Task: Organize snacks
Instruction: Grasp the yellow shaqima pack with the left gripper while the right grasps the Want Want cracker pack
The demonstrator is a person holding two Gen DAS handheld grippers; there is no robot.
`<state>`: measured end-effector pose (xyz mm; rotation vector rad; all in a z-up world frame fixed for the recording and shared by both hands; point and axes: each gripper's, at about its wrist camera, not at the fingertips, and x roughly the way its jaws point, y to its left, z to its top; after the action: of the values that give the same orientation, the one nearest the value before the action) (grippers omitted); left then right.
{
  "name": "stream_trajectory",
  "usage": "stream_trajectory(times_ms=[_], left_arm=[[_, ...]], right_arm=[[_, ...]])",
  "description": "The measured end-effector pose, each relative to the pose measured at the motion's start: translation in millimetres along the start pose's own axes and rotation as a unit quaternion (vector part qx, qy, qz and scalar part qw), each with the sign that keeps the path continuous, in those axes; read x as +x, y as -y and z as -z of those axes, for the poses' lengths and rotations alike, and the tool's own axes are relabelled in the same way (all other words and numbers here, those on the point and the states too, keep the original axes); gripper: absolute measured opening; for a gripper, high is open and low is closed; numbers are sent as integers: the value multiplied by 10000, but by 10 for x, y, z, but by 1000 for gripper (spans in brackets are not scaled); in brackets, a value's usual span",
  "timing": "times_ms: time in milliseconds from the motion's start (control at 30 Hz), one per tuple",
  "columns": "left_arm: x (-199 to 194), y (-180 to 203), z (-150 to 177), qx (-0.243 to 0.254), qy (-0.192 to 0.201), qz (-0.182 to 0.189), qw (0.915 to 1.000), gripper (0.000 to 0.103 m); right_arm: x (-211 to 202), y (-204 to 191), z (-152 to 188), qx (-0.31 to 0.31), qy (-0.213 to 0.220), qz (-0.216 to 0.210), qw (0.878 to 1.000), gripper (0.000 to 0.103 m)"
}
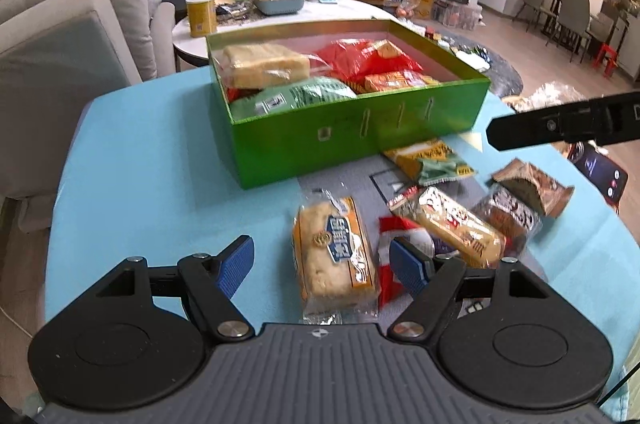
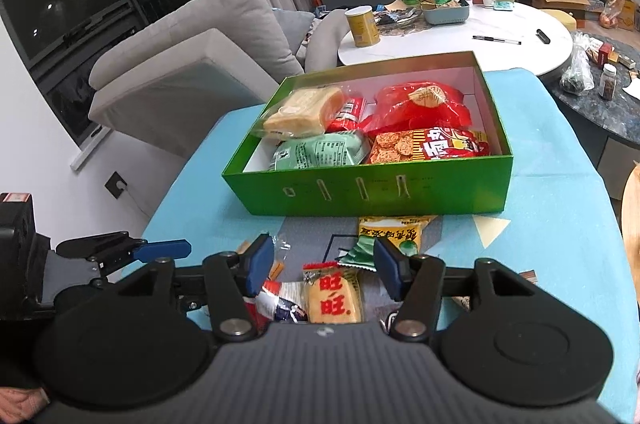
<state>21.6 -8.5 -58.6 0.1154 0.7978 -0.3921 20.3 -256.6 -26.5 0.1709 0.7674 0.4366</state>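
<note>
Both tongs released: left tongs (image 1: 322, 262) over bread packet (image 1: 334, 256), near counter (image 1: 160, 164) front edge. Advice: straddle packet midway, clench gently, lift into green box (image 1: 352, 140).

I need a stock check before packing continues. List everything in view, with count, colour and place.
Open cardboard box: one, green, on the blue tablecloth.
Bagged bread slice: one, pale yellow, box's far left.
Crinkly red bag: one, box's far right.
Mint-green packet: one, box's near left.
Red cracker packet: one, box's near right.
Loose wrapped snacks: about six, mixed colours, on the cloth before the box.
Wrapped orange bread: one, nearest.
Left gripper: black, blue pads, open.
Right gripper: same, open.
</note>
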Motion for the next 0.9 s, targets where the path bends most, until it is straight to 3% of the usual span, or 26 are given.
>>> stream_trajectory(times_ms=[300, 533, 800, 900], left_arm=[[130, -30, 38, 42, -147, -186, 9997, 74], [135, -141, 40, -144, -116, -477, 9987, 73], [268, 18, -47, 248, -180, -255, 9992, 72], [365, 24, -80, 179, -283, -160, 9993, 65]], right_arm=[[60, -10, 57, -55, -111, 182, 9998, 63], [138, -74, 157, -473, -197, 403, 9979, 63], [242, -133, 267, -754, -420, 460, 9952, 63], [250, -140, 287, -831, -469, 473, 9943, 63]])
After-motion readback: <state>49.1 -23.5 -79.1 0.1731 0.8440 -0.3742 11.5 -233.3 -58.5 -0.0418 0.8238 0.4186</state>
